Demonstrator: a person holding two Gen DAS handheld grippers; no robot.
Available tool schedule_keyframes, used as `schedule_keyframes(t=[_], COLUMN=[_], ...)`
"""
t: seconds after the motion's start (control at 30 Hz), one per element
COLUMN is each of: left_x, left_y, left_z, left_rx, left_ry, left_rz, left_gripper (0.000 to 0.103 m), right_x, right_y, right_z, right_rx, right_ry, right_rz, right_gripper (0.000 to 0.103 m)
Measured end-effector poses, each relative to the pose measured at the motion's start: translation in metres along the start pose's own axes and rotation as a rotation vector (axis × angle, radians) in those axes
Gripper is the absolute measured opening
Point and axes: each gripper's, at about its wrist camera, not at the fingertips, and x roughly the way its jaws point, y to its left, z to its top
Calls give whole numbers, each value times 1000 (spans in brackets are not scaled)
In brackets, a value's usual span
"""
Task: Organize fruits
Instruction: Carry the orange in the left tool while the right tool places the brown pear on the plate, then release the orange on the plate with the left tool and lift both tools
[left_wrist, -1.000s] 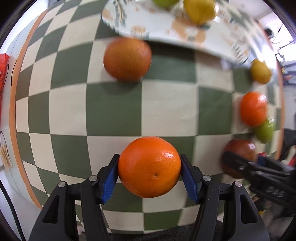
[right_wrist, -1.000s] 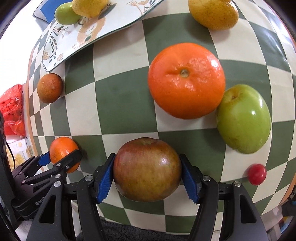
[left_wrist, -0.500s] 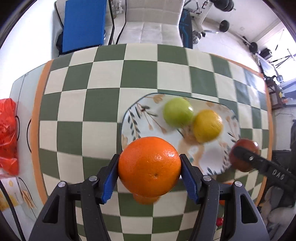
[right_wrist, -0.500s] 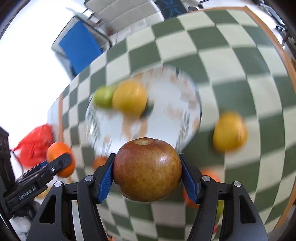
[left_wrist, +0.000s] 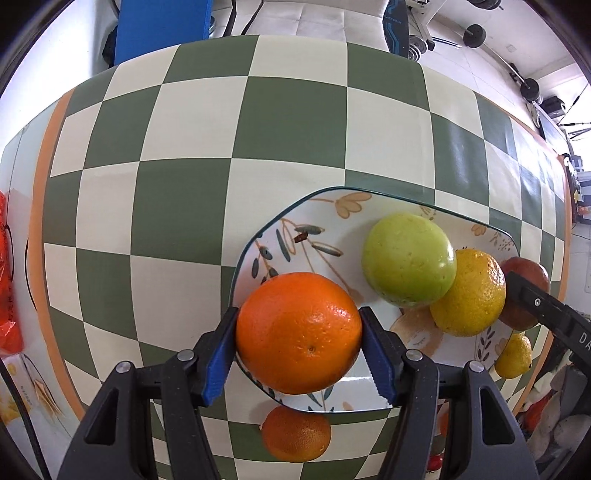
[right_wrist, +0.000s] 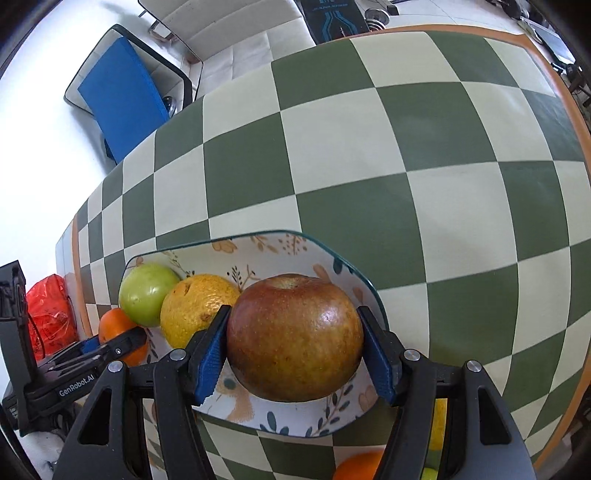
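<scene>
Gripping: the left gripper (left_wrist: 298, 334) has its blue-padded jaws closed against the two sides of an orange (left_wrist: 298, 332), which hangs above the near-left rim of the plate.
Right gripper (right_wrist: 294, 341): its jaws are clamped on a red-brown apple (right_wrist: 294, 338), stem dimple up, held over the near-right part of the plate; in the left wrist view the same apple (left_wrist: 526, 291) shows at the plate's right edge, partly behind the black arm of the right gripper.
Plate (left_wrist: 332, 206): a floral dish with a dark teal rim, resting flat on the bench; in the right wrist view its far rim (right_wrist: 258, 236) curves just beyond the apple.
On the plate: a green apple (left_wrist: 408, 258) and a yellow citrus (left_wrist: 471, 295) lie touching each other, the green one to the left; the right wrist view shows the pair, green apple (right_wrist: 147, 291) and yellow citrus (right_wrist: 197, 310), at the plate's left side.
Off the plate: a smaller darker orange (left_wrist: 295, 432) sits on the bench just beside the plate's near rim, below the held orange; a small yellow fruit (left_wrist: 513, 356) lies near the plate's right corner.
Bench (left_wrist: 184, 155): covered in green and cream checks with an orange border.
Surroundings: a red plastic bag (right_wrist: 50, 314) lies past the bench's left edge, and a blue panel (right_wrist: 118, 88) stands beyond the far edge.
</scene>
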Motion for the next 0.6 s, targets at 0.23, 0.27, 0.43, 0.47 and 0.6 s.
schedule_keyframes(t=[0.23, 0.27, 0.43, 0.47, 0.6], left_x=[7, 7, -6, -10, -26], left_y=[-3, -3, -2, -2, -3], left_z=[2, 1, -6, -8, -22], left_rx=[-19, -21, -32, -32, -21], left_ry=[15, 13, -37, -45, -84], left_rz=[-16, -16, -1, 4, 43], left_gripper=[62, 63, 83, 91, 92], right_x=[8, 6, -9, -15, -31], right_y=[8, 10, 11, 10, 16], right_z=[4, 3, -5, -7, -25], right_rx=[-9, -15, -27, -34, -82], right_ry=[0, -5, -35, -43, -85], right_rz=[9, 3, -23, -33, -126], right_gripper=[75, 77, 87, 90, 95])
